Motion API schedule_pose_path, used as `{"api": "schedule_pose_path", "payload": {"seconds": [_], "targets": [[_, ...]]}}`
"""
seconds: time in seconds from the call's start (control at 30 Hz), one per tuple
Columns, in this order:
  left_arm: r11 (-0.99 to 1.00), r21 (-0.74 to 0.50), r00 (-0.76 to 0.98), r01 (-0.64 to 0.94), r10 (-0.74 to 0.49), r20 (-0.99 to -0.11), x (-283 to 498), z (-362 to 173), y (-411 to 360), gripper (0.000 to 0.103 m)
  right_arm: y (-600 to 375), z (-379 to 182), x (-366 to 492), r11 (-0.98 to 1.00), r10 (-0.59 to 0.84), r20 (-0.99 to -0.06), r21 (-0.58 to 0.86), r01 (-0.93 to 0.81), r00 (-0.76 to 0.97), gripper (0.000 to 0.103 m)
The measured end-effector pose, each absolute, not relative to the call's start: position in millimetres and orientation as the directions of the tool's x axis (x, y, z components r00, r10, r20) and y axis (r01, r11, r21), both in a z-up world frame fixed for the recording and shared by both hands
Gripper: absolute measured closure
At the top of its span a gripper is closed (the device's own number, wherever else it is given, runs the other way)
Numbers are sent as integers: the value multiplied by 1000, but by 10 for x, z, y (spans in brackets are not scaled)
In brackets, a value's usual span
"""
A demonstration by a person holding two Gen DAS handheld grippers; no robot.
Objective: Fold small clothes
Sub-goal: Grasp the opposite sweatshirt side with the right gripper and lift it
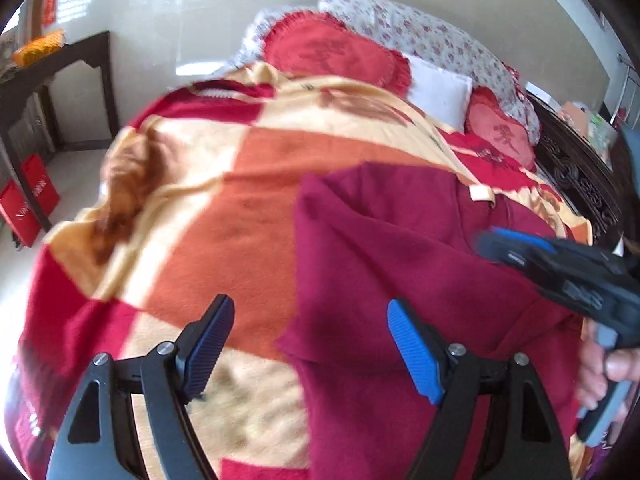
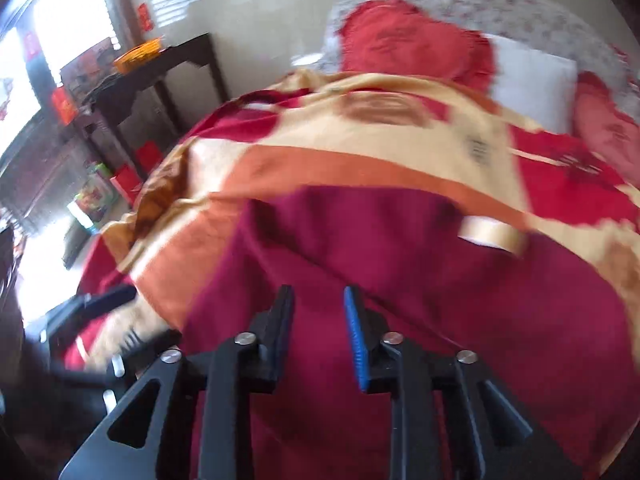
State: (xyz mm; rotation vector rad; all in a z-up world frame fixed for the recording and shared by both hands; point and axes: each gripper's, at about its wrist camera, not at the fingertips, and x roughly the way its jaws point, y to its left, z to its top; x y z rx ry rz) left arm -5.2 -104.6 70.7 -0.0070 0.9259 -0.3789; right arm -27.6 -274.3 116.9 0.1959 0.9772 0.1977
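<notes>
A dark maroon garment (image 1: pixel 400 240) (image 2: pixel 400 260) lies spread on the blanket (image 1: pixel 240 200) (image 2: pixel 360 168), a cream label (image 1: pixel 480 194) (image 2: pixel 492 236) showing at its far edge. My left gripper (image 1: pixel 310 304) hovers above the garment's left edge, jaws wide open and empty. My right gripper (image 2: pixel 318 292) points down over the middle of the garment, its jaws a narrow gap apart with nothing pinched between them. In the left wrist view the right gripper (image 1: pixel 490 240) reaches in from the right, held by a hand (image 1: pixel 600 372). The left gripper (image 2: pixel 108 300) shows as a dark blur in the right wrist view.
The blanket is checked red, orange and cream and covers a bed. Red pillows (image 1: pixel 332 48) and a white pillow (image 1: pixel 440 92) lie at the far end. A carved dark bed frame (image 1: pixel 572 172) runs along the right. A dark table (image 1: pixel 60 64) and red bags (image 1: pixel 28 204) stand to the left.
</notes>
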Motion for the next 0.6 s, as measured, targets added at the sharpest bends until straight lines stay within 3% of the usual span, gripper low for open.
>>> {"api": "schedule_pose_path", "payload": {"seconds": [0.17,0.27,0.4,0.53,0.6], "targets": [[927,-164,468,337,-316,-826,23,486,-1272,20,-3418,774,-714,998,68,-929,69,-12,364,86],[933,-163,451,321,-302,-840,28,417,-1247,20,-3613,746,-1055,986,167,-939,162,-43,300,86],[937,-165,447,307,-295,-845,-4,407,-1139,20,-3620,830,-1545,914,406,-888,392,-106,218,86],[942,-157,462,297,-286,-840,-24,463,-1117,20,-3717,1102,-1649,977,215,-903,200,-80,372,85],[940,-162,462,299,-291,-838,-33,502,-1150,20,-3834,1229,-1473,983,179,-868,180,-42,464,80]]}}
